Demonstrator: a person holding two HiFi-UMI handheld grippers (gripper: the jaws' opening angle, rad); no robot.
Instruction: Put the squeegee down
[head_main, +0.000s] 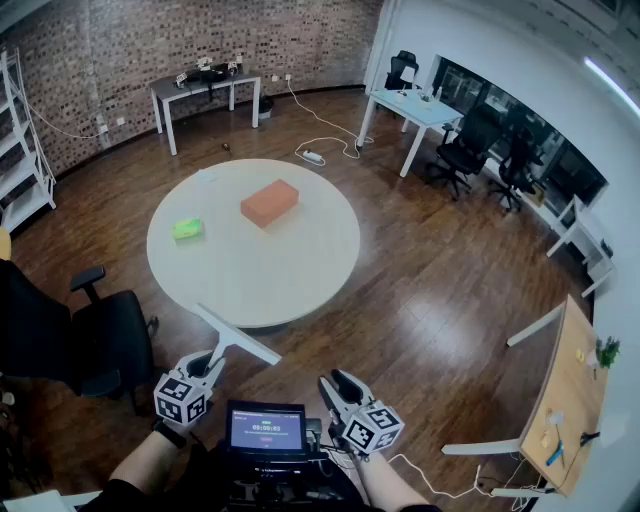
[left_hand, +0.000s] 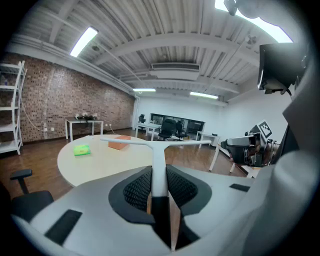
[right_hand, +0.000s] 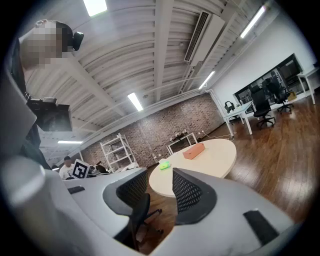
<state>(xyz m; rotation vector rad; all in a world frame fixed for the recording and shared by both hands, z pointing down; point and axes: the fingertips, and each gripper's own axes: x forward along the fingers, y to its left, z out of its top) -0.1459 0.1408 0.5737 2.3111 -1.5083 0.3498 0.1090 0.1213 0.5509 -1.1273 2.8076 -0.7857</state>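
Note:
A white T-shaped squeegee (head_main: 236, 336) sticks out of my left gripper (head_main: 212, 362), which is shut on its handle, low at the left of the head view. The blade hangs over the floor just short of the near edge of the round white table (head_main: 300, 270). In the left gripper view the squeegee (left_hand: 159, 162) runs straight out between the black pads (left_hand: 137, 190) of the left gripper (left_hand: 159, 189), with its crossbar level in front of the table (left_hand: 105, 162). My right gripper (head_main: 334, 384) (right_hand: 160, 192) is open with nothing between its jaws.
On the table lie an orange brick (head_main: 269, 202) and a green sponge (head_main: 187, 229). A black office chair (head_main: 100, 335) stands at the left near my left gripper. A small screen (head_main: 265, 428) sits between my hands. Desks and chairs line the back and right walls; a wooden desk (head_main: 570, 400) is at the right.

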